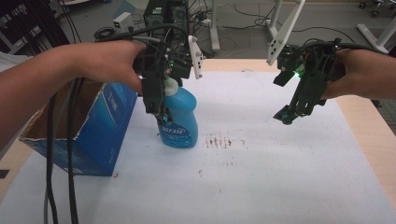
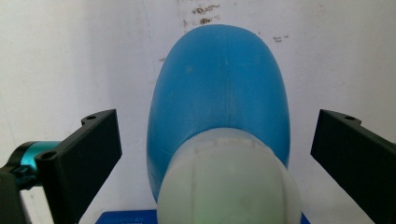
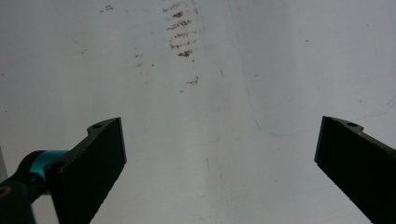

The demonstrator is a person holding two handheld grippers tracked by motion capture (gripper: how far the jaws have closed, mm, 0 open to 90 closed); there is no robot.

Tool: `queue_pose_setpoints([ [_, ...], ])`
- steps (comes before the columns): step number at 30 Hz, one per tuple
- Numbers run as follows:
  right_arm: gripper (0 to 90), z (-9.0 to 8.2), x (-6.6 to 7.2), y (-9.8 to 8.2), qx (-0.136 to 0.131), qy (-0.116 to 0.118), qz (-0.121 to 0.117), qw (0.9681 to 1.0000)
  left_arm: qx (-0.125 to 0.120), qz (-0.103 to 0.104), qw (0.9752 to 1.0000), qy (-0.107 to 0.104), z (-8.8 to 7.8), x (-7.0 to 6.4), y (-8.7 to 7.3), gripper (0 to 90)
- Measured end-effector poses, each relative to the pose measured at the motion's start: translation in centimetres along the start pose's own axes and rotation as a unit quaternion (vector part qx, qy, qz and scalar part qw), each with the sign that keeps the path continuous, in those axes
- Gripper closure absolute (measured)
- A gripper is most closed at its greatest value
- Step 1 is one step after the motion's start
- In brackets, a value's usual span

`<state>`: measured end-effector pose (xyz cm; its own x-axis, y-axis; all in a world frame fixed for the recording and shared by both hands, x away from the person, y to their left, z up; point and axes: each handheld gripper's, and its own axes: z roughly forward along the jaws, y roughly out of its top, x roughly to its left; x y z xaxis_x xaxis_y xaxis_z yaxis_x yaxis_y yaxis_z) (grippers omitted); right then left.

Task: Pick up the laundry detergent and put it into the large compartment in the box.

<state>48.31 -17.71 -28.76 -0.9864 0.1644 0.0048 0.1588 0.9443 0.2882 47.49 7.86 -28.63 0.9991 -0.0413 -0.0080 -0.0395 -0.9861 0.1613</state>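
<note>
Here the blue bottle (image 1: 180,119) stands upright on the white sheet (image 1: 261,177), just right of the box (image 1: 100,135). The left gripper (image 2: 212,144) hangs directly over its cap, jaws wide on both sides, not touching. The right gripper (image 1: 286,116) waits wide open, well apart at the right.

Even, soft room light; between the left gripper (image 2: 212,154) jaws the white cap (image 2: 229,184) sits blurred, and faint shadow greys the sheet (image 3: 210,116) beyond the right jaws.

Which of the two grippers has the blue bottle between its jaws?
The left gripper: its open jaws flank the blue bottle; the right gripper hangs over bare sheet.
</note>
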Motion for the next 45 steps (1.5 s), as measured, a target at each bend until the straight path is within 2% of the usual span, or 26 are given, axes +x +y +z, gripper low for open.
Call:
queue_pose_setpoints([
  [3, 1.1, -0.01, 0.0, 0.01, -0.001, 0.0, 0.001, 1.0, -0.001, 0.003, 1.0, -0.004, 0.0, 0.06, -0.06, 6.9],
  [10, 1.1, 0.06, 0.0, 0.08, -0.002, 0.0, -0.001, 1.0, 0.001, 0.0, 1.0, -0.001, 0.2, 0.15, -0.2, 7.5],
  [21, 1.1, 0.09, -0.02, 0.12, -0.002, 0.001, -0.001, 1.0, 0.0, 0.005, 1.0, -0.004, 0.37, 0.25, -0.19, 16.9],
  [33, 1.1, 0.13, -0.04, 0.13, -0.003, 0.0, 0.002, 1.0, 0.001, 0.003, 1.0, 0.002, 0.34, 0.44, -0.36, 21.7],
  [45, 1.1, 0.18, -0.04, 0.23, -0.002, 0.002, -0.001, 1.0, -0.002, 0.004, 1.0, -0.003, 0.3, 0.54, -0.46, 29.5],
])
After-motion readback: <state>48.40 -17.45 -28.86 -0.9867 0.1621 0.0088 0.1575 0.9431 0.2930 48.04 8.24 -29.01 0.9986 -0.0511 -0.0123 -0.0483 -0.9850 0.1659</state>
